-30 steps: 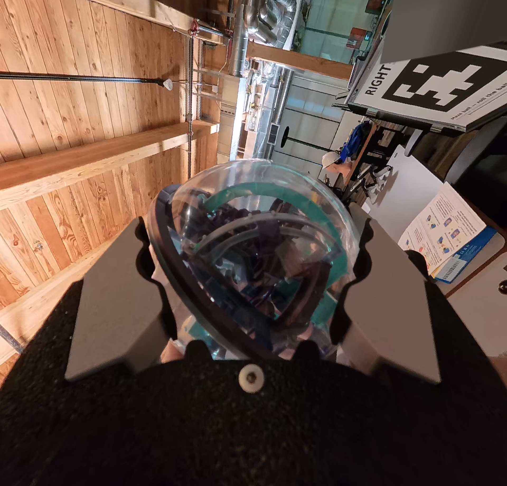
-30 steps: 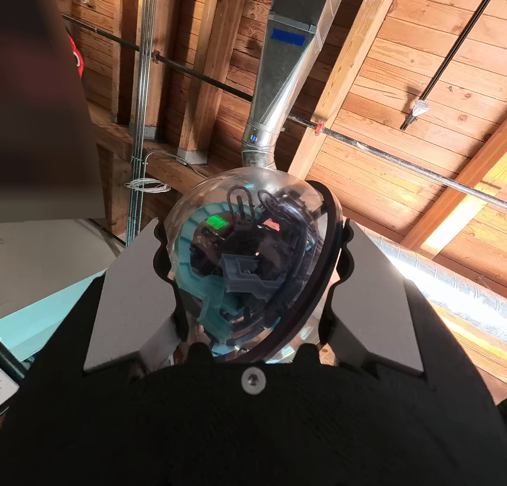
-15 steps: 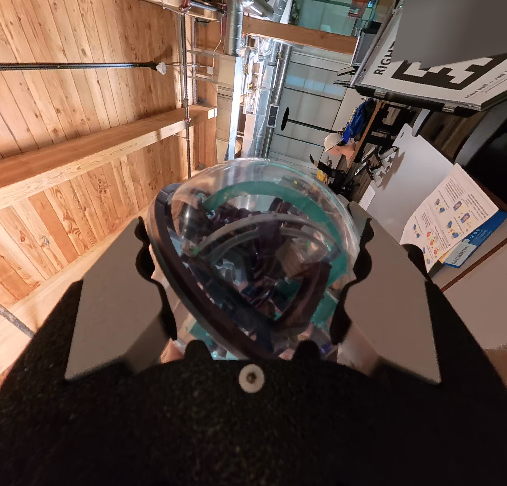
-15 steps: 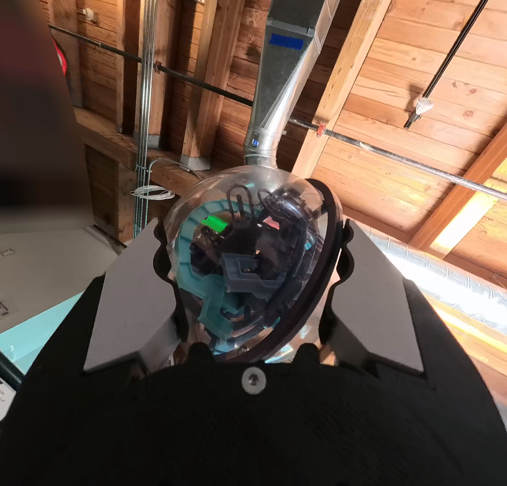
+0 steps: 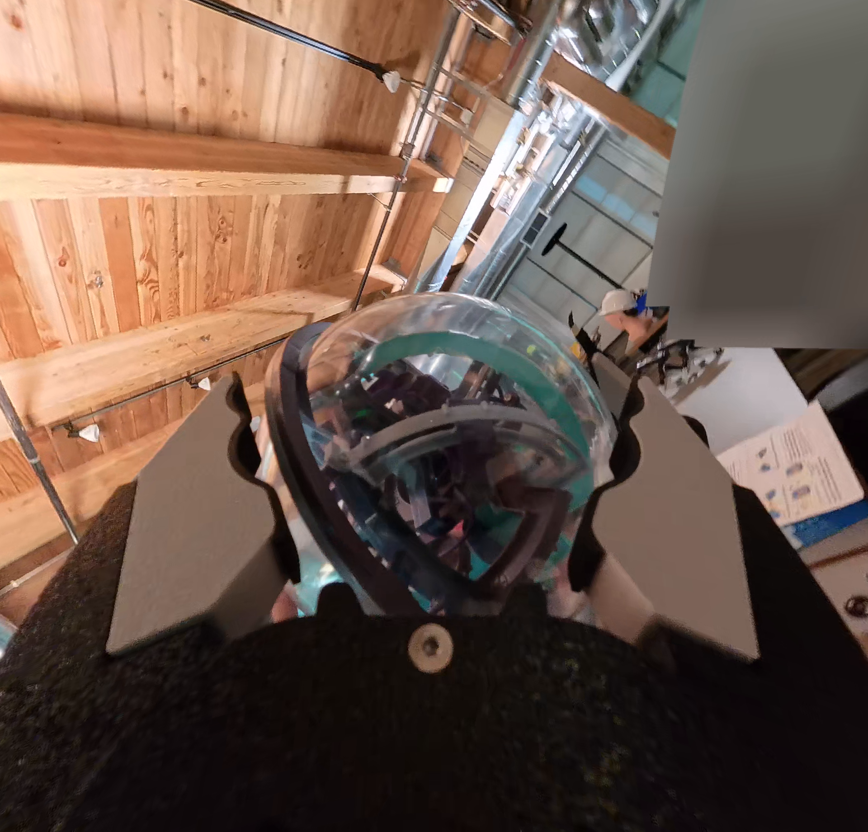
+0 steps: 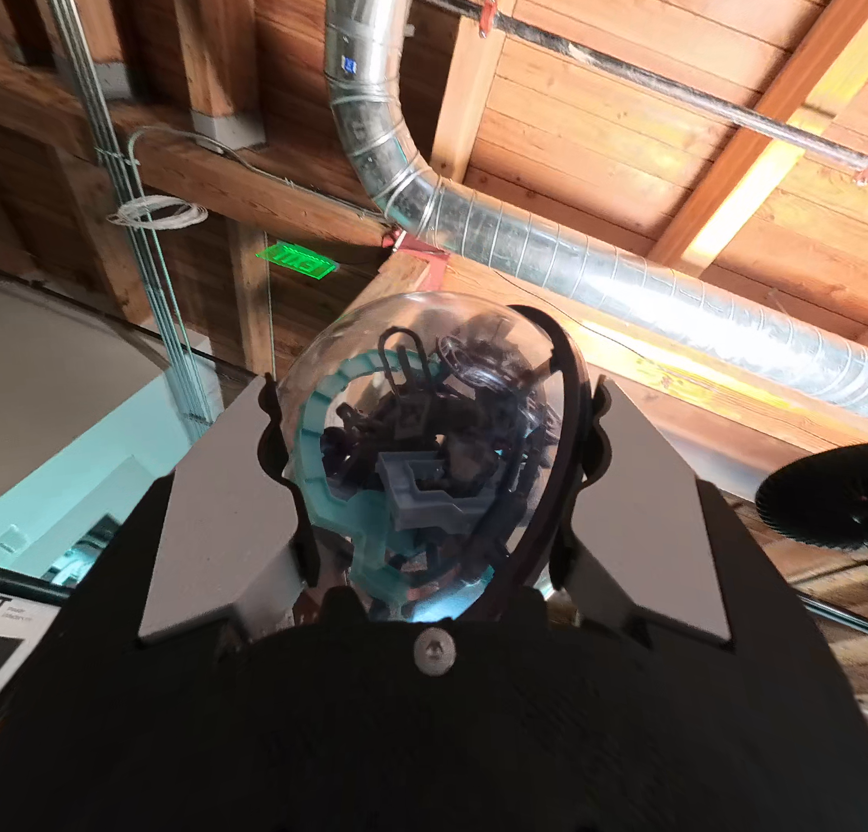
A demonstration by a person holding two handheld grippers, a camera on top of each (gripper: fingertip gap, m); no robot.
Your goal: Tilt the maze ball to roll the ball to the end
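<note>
The maze ball (image 5: 437,457) is a clear sphere with a black rim around its middle and teal, grey and dark tracks inside. My left gripper (image 5: 430,387) is shut on it, with a grey finger on each side. In the right wrist view the same maze ball (image 6: 422,457) fills the gap of my right gripper (image 6: 434,387), which is also shut on it. Both grippers hold it up in the air, pointing towards the ceiling. I cannot make out the small ball inside among the tracks.
Wooden ceiling beams (image 5: 188,166) and a silver duct (image 6: 516,241) fill the background. A green lit sign (image 6: 296,257) hangs under a beam. A table with a printed sheet (image 5: 794,476) lies at the right of the left wrist view. A black round object (image 6: 817,495) sits at the right.
Both grippers have swung round with the maze ball still held between them. The duct bend and the green sign came into the right view. The marker board left the left view.
</note>
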